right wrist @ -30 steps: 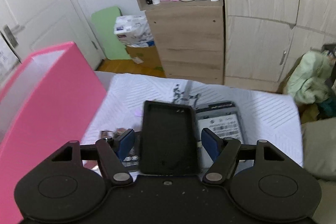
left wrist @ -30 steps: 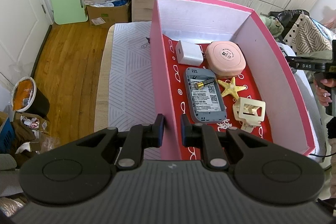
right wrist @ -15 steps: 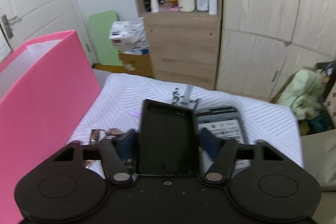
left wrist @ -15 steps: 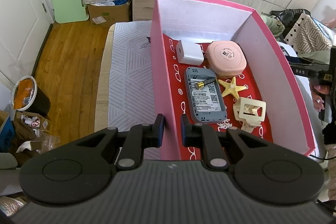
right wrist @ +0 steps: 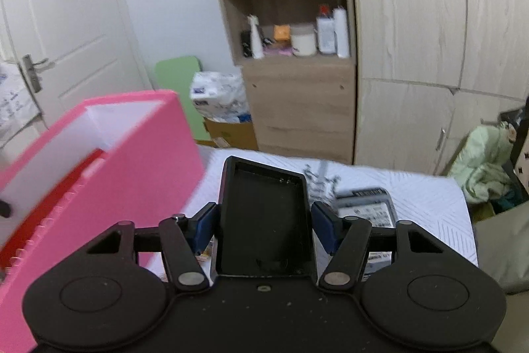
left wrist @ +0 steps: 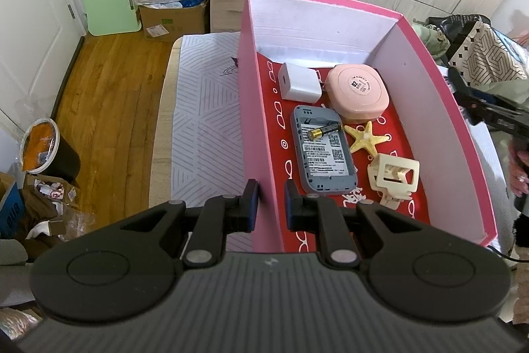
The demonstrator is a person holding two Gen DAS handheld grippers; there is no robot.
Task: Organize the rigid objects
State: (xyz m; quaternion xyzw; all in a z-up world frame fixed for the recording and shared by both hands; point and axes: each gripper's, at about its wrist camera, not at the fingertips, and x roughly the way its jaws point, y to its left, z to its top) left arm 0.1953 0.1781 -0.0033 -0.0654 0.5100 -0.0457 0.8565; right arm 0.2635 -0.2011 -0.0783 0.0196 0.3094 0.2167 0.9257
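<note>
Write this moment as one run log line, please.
left gripper: shut on pink box wall | right gripper: shut on black cover, beside box | next, likely: cover into box

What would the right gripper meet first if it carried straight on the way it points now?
Probably the white patterned cloth beyond the black cover that the right gripper holds, near the grey device lying there. The pink box sits off to the left. Depth is unclear.

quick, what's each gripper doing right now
left gripper: shut on the near wall of the pink box.
right gripper: shut on the black tray-like cover, held above the table.
</note>
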